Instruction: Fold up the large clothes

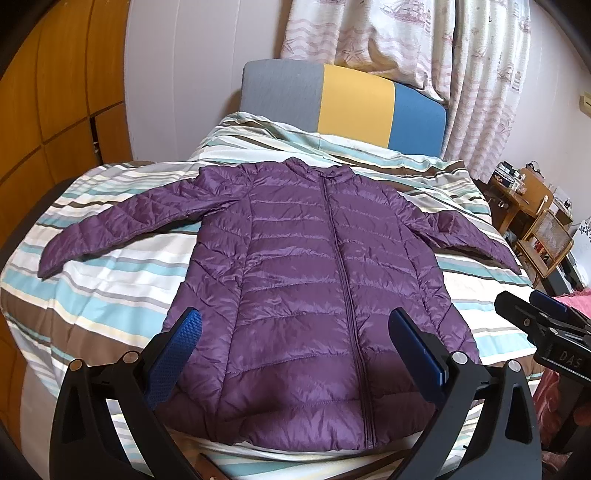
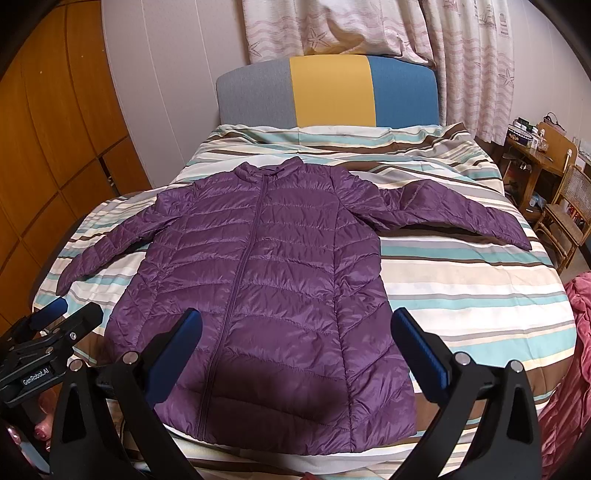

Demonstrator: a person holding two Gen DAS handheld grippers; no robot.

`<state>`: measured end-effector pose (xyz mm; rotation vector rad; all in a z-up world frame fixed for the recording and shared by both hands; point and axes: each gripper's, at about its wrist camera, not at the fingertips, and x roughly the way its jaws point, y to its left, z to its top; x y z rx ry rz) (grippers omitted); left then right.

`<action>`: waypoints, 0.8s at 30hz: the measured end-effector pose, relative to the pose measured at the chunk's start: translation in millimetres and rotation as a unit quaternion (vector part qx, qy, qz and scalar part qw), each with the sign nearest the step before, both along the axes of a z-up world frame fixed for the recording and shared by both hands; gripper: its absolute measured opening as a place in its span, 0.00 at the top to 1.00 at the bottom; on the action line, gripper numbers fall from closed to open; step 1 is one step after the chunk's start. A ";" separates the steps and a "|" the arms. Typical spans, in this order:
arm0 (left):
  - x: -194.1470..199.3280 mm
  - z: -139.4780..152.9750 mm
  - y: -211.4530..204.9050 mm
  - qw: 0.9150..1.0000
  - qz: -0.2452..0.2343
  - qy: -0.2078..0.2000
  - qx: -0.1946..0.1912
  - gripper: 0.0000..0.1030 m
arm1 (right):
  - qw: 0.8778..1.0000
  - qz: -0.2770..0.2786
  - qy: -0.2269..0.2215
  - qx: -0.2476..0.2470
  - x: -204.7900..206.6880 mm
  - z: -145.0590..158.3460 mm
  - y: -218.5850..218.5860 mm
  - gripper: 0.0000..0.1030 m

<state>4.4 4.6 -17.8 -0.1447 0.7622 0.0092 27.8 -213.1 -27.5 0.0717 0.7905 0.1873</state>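
A purple quilted puffer jacket (image 1: 314, 295) is lying flat, front up and zipped, on a bed covered by a striped quilt in white, teal, brown and grey (image 1: 110, 288). Its collar is pointing toward the padded headboard of grey, yellow and blue panels (image 1: 347, 103), its hem is lying near the foot edge, and both sleeves are spreading outward and angling down across the quilt.

The left gripper (image 1: 295, 347), black with blue-padded fingers, is hovering above the lower part of the jacket with its jaws standing wide apart and gripping nothing. The right gripper (image 2: 297, 347) is hovering likewise over the jacket's hem, its jaws spread wide and empty. Each gripper is showing at the edge of the other's view, beside the bed's foot.

A starfish-and-ship patterned curtain (image 2: 369, 26) is hanging behind the headboard. A wooden wardrobe (image 2: 55, 147) is standing along the left. To the right, a cluttered wooden desk (image 2: 532, 155) and a wicker-backed chair (image 2: 569, 214) are standing beside the bed; what is lying on the desk is too small to tell.
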 end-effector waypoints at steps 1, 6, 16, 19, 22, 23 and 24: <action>0.0 -0.2 0.2 1.000 -0.001 0.000 0.000 0.03 | 1.000 0.000 0.001 0.000 0.5 -0.5 -0.5 0.02; 0.4 -0.6 0.0 1.000 0.000 0.003 0.000 0.03 | 1.000 0.000 0.002 0.000 0.6 -1.8 0.1 0.02; 26.8 -23.7 4.4 0.999 0.008 0.042 -0.002 0.03 | 0.999 -0.021 0.001 0.028 24.6 -23.4 -23.7 0.02; 43.3 -33.5 4.7 0.999 0.007 0.050 0.012 0.03 | 0.998 -0.039 -0.018 0.051 39.5 -37.6 -42.4 0.02; 66.9 -44.0 5.7 0.997 0.020 0.049 0.049 0.03 | 0.993 -0.072 -0.019 0.092 58.2 -55.9 -69.2 0.02; 74.8 -47.6 6.5 0.997 0.024 0.051 0.061 0.03 | 0.992 -0.078 -0.003 0.094 66.3 -61.5 -76.5 0.02; 87.4 -52.9 8.3 0.996 0.028 0.053 0.072 0.03 | 0.992 -0.081 0.019 0.095 76.5 -69.3 -83.9 0.02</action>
